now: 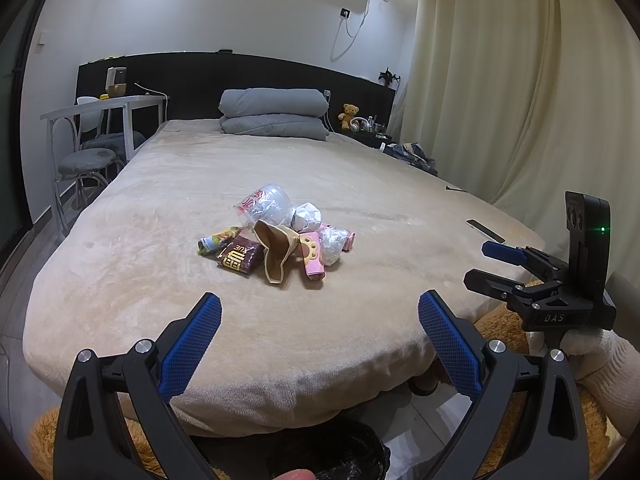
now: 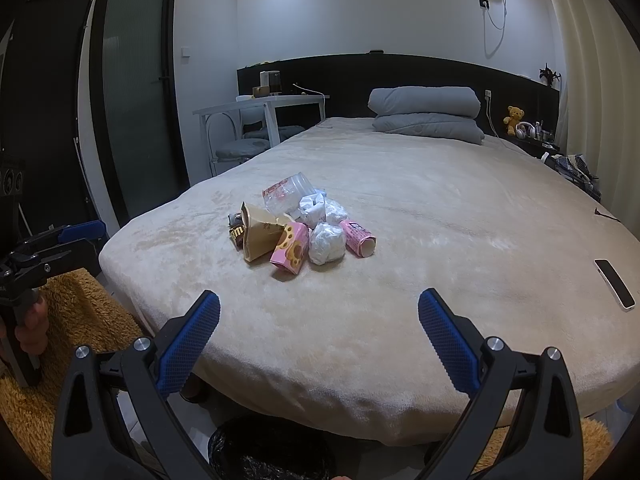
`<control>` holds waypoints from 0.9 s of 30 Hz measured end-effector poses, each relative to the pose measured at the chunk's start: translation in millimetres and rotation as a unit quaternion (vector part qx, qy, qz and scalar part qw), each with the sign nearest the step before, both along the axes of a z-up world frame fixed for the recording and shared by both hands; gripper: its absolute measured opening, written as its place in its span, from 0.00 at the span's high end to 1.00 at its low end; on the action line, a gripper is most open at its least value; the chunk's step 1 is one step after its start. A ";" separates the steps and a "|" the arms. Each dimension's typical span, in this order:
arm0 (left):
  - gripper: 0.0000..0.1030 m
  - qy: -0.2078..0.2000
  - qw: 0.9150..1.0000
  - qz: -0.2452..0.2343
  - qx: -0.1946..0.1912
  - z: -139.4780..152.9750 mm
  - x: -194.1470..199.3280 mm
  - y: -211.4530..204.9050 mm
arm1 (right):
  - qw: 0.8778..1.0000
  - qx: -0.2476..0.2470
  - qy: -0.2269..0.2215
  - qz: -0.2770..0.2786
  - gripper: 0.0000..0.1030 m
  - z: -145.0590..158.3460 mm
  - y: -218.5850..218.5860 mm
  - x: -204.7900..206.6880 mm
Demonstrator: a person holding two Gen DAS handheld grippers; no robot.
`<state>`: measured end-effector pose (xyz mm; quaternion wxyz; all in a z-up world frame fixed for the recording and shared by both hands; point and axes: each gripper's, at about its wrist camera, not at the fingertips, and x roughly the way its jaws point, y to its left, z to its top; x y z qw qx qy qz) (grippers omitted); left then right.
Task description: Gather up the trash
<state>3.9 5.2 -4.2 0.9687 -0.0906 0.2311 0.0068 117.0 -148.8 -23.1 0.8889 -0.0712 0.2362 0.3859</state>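
Both grippers are held low at the foot of the bed, pointing forward over its edge. The left gripper [image 1: 320,336] has its jaws wide open and holds nothing; its blue ribbed pads [image 1: 192,344] stand well apart. The right gripper [image 2: 319,336] is the same: jaws wide open, empty. In the left wrist view the right gripper [image 1: 486,264] shows at the right side, over the bed corner, also with jaws apart.

The trash lies in one small pile on the beige plush bed cover [image 1: 360,184], about in the middle of the width and nearer to the foot. In the pile are a clear crumpled plastic bag with red print [image 1: 266,204], a crumpled white paper ball [image 1: 306,216], a torn tan paper bag [image 1: 274,252], a pink snack box with a biscuit picture [image 2: 289,249], a dark brown wrapper with gold letters [image 1: 239,260], a white plastic lump [image 2: 327,245] and a pink rolled wrapper [image 2: 360,237]. The pieces touch each other. Nothing lies between the grippers and the pile.

A black-lined trash bin [image 2: 272,452] stands on the floor below the grippers, just in front of the bed. A white phone [image 2: 614,285] lies on the cover to the right, well apart from the pile. Folded grey bedding [image 1: 274,114] lies at the head of the bed.
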 end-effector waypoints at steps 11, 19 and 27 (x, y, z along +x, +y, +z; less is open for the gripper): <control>0.06 0.000 1.000 0.000 0.000 0.2 0.2 0.0 | 1.000 -0.002 0.000 -0.002 0.04 -2.9 -2.6 -0.8; 0.06 -0.001 1.000 -0.002 0.002 -0.8 0.3 -1.2 | 1.000 0.001 0.004 -0.001 0.04 -2.4 -2.1 -0.4; 0.06 0.001 1.000 -0.002 0.002 -1.4 -0.2 -3.3 | 1.000 0.001 0.010 -0.003 0.04 -2.8 -6.1 1.3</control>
